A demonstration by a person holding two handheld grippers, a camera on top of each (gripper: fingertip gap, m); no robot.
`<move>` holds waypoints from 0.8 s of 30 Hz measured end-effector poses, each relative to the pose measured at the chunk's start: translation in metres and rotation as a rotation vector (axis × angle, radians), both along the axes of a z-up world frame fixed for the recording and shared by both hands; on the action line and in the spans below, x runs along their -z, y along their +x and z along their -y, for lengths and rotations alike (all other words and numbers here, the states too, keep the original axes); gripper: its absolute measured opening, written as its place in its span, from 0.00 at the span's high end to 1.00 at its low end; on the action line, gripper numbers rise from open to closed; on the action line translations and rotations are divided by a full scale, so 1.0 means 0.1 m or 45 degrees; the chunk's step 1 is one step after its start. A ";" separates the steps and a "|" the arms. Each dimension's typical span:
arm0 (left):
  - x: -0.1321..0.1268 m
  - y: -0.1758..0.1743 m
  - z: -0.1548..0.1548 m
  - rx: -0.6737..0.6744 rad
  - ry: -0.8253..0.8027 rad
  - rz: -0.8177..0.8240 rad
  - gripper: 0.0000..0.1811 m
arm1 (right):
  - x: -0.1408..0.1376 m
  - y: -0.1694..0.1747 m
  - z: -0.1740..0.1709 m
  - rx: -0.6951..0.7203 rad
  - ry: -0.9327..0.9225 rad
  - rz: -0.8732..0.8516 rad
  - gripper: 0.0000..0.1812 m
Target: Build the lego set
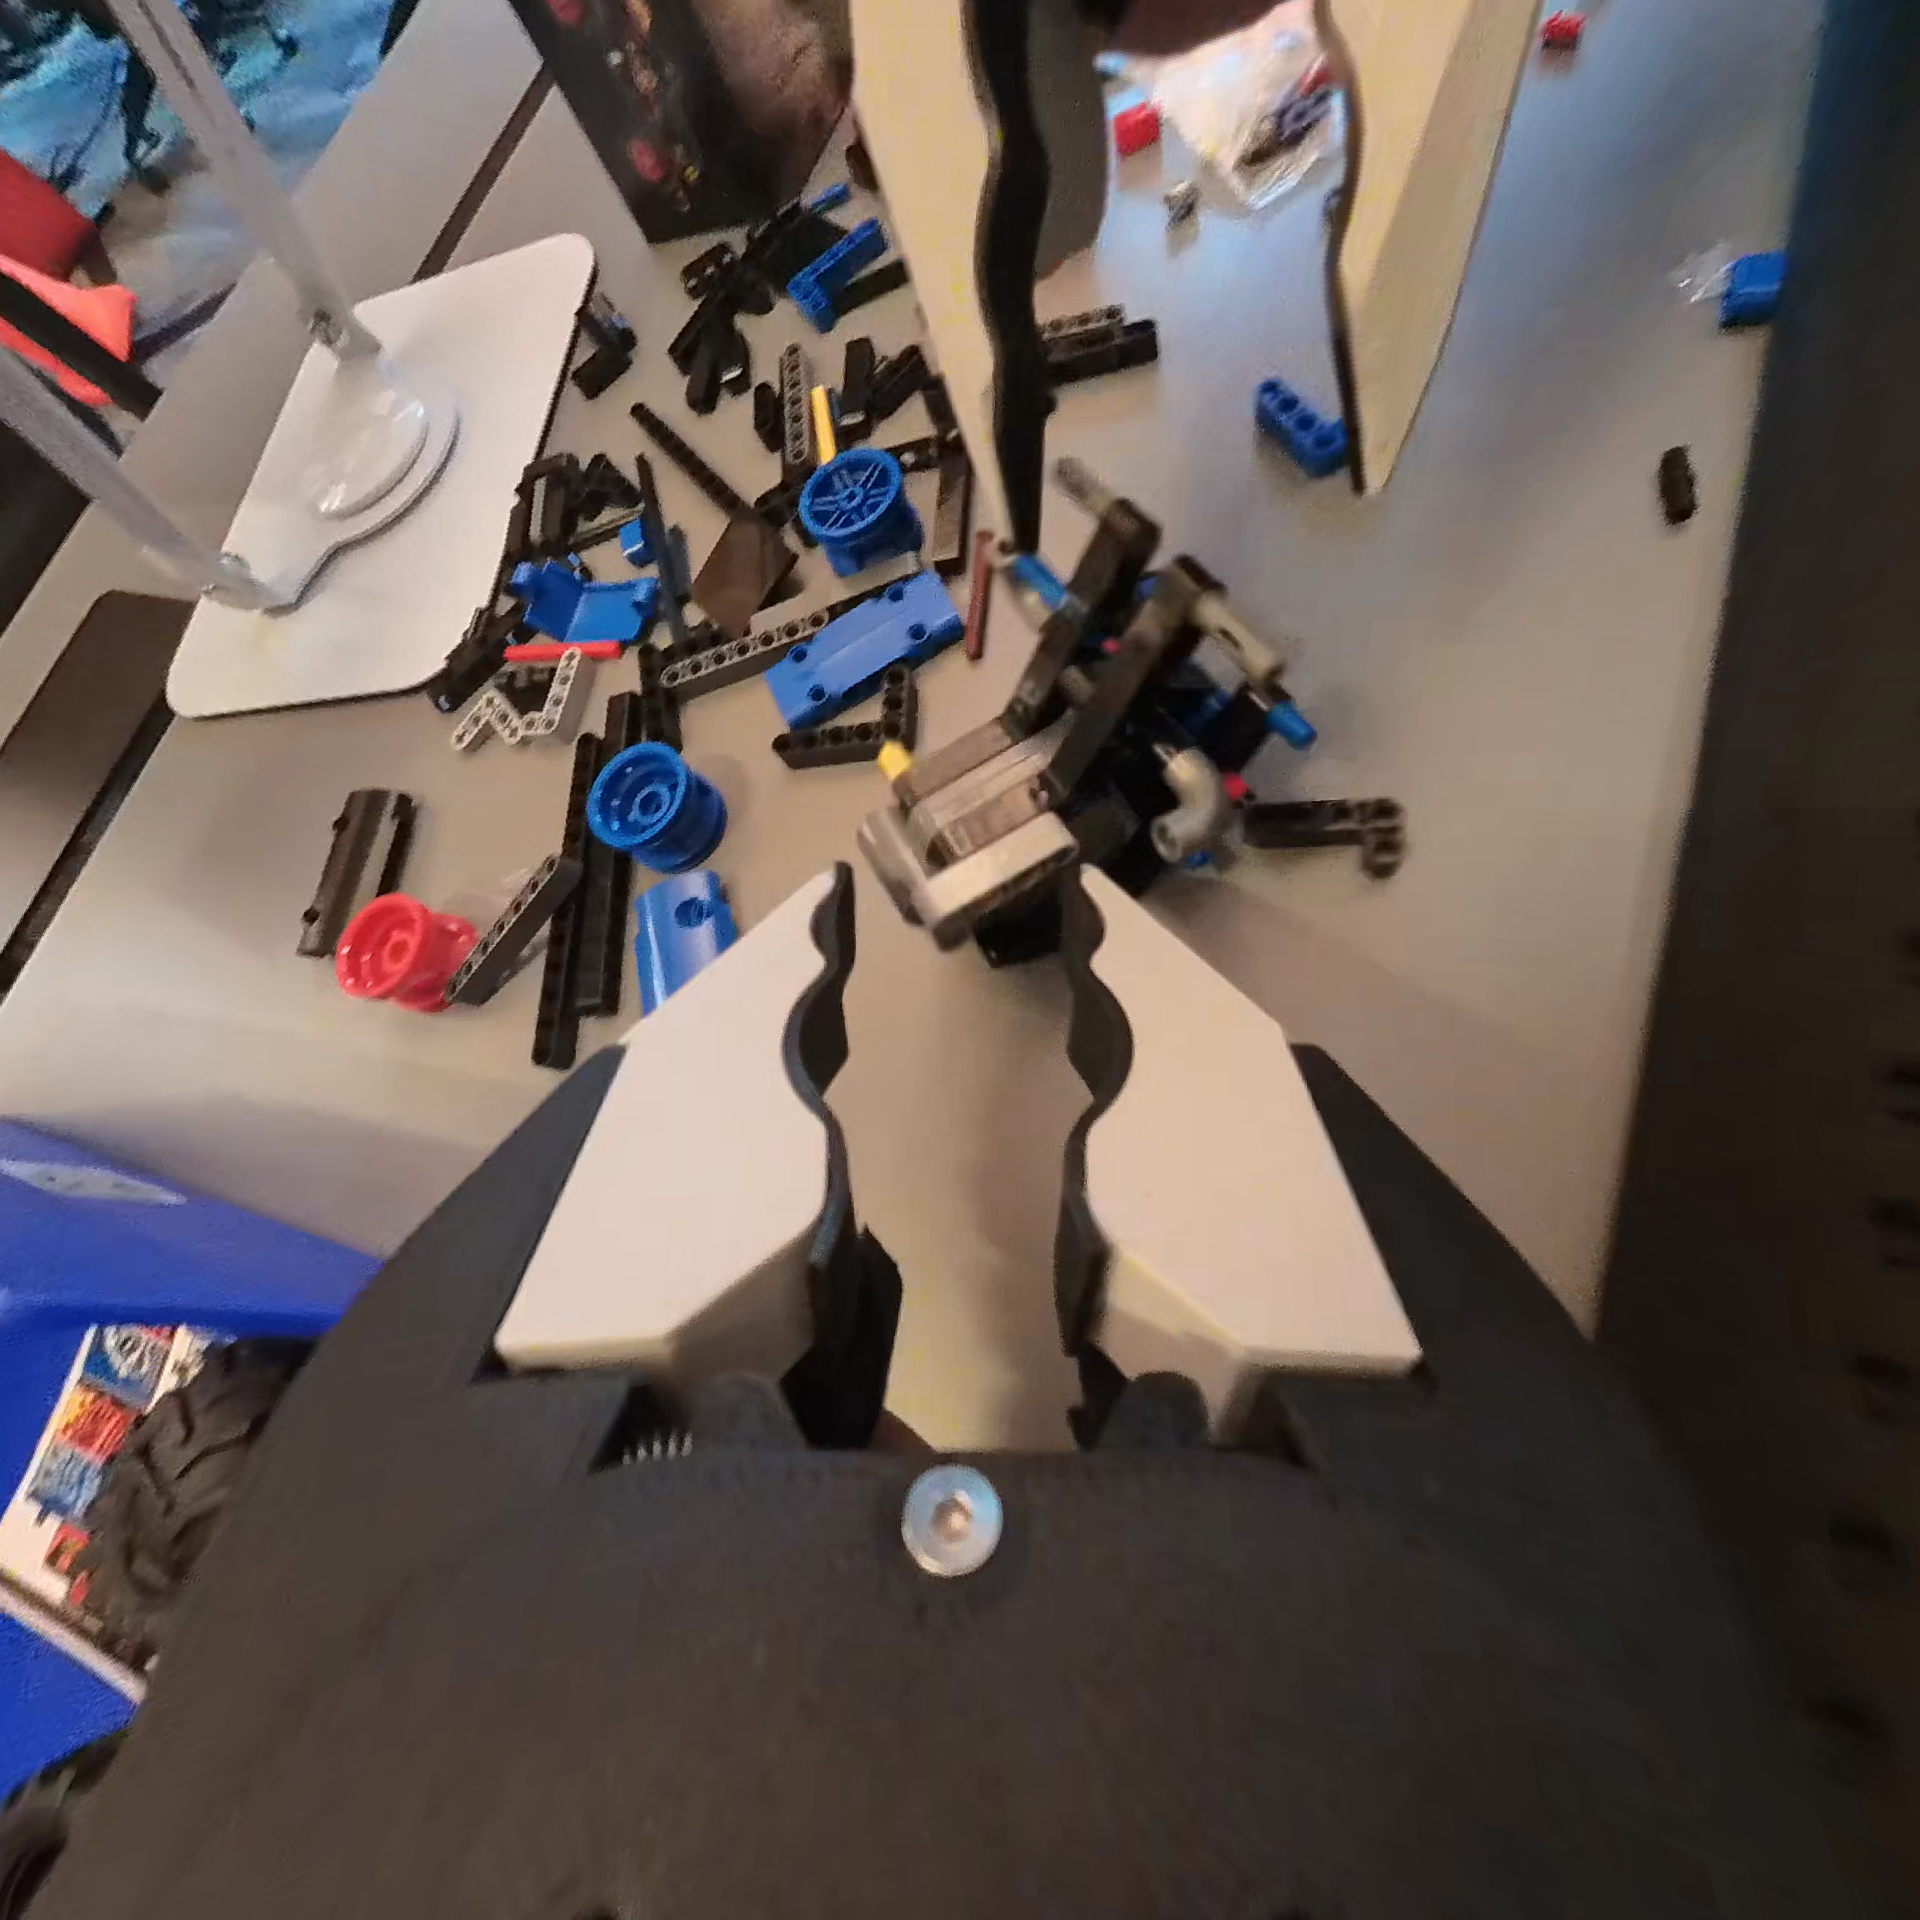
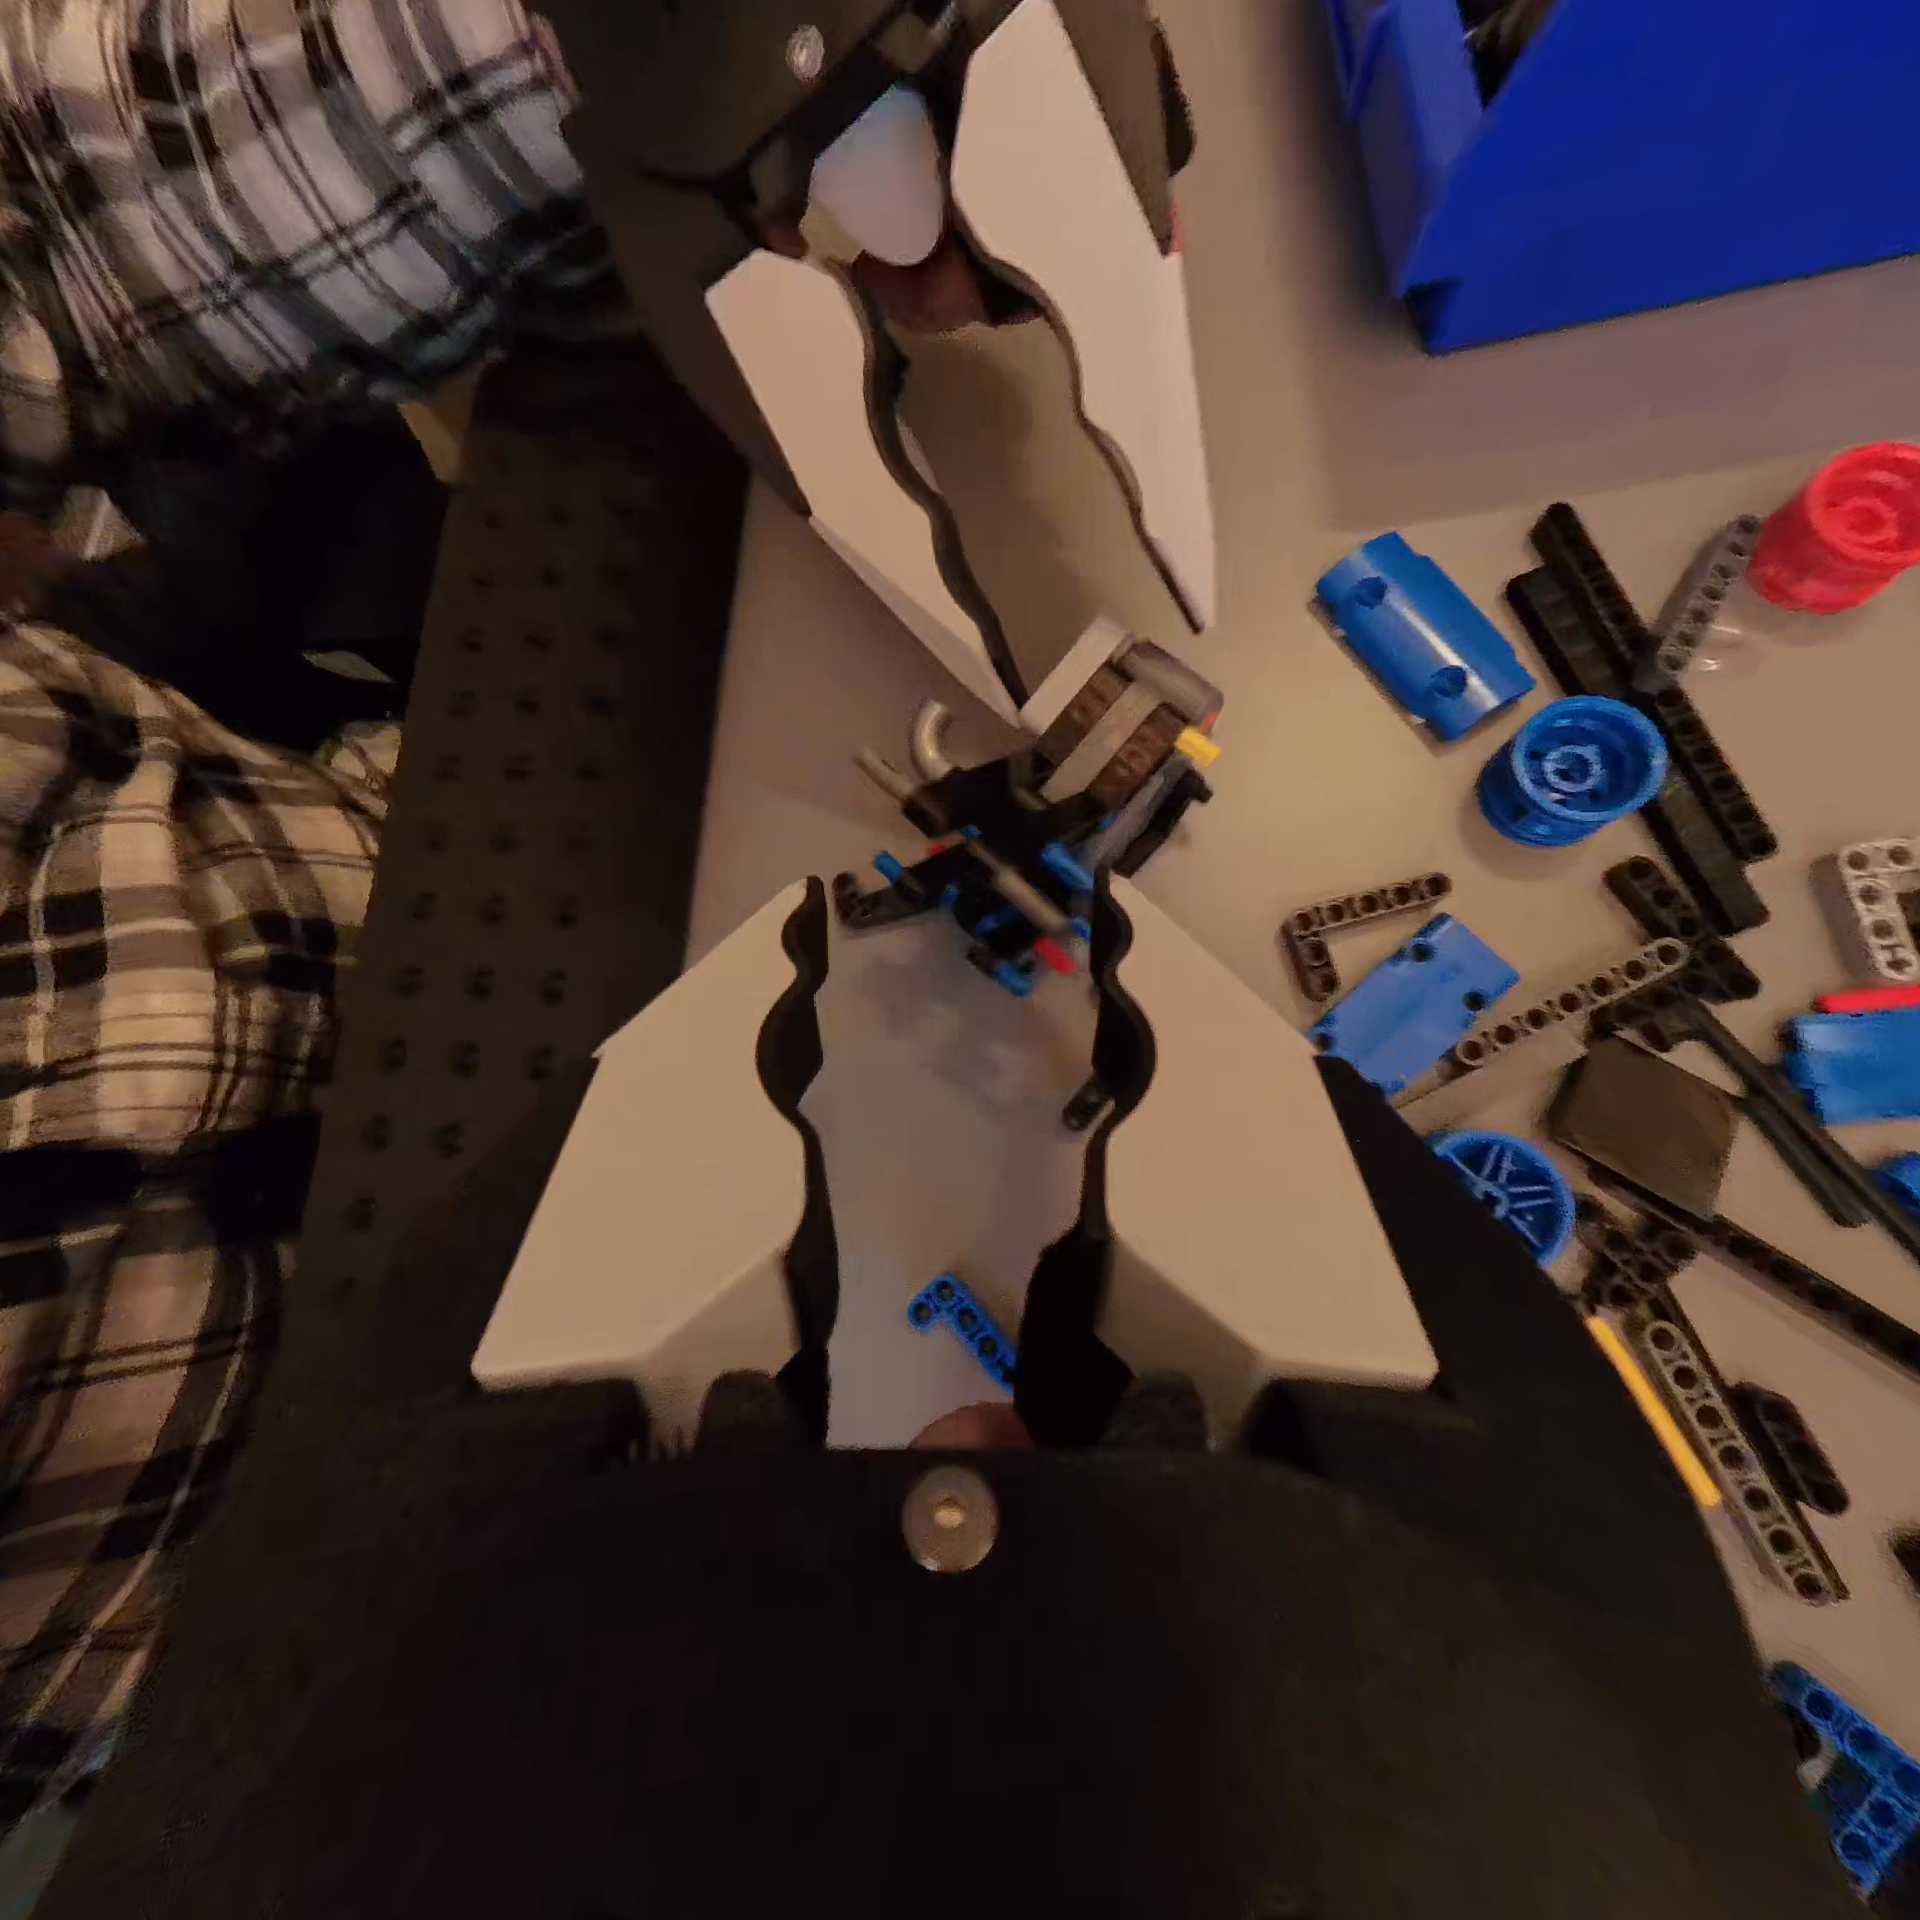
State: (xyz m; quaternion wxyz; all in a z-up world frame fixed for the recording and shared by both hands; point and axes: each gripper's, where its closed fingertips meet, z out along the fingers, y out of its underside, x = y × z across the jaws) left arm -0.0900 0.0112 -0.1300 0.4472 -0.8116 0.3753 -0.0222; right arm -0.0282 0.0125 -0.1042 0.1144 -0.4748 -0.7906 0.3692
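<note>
Facing a half-built lego model (image 1: 1101, 748) on the desk (image 1: 1455, 582), just beyond both grippers' parted, empty fingers (image 1: 727, 1039); blue box (image 2: 1662, 177) past the right gripper (image 2: 951, 904), contents hidden.

Wheel hubs — two blue (image 1: 655, 805), one red (image 1: 400, 948).

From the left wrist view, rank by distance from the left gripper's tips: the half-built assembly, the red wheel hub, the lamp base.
Measured from the left gripper:
1. Half-built assembly: right at the fingertips, slightly right; its grey end sits between the open jaws.
2. Red wheel hub: off to the left, beside black beams.
3. Lamp base: farthest, upper left on the table.
</note>
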 end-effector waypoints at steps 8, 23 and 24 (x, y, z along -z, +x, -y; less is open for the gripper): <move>-0.32 -0.09 0.24 -0.125 0.011 0.147 0.70 | 0.23 -0.01 -0.04 0.015 -0.019 0.042 0.71; -0.20 -0.02 0.31 -0.146 0.043 -0.155 0.94 | 0.32 0.06 -0.05 0.061 0.057 0.013 0.70; -0.20 -0.06 0.32 -0.151 0.044 -0.174 0.95 | 0.34 0.11 -0.08 0.058 0.083 0.025 0.70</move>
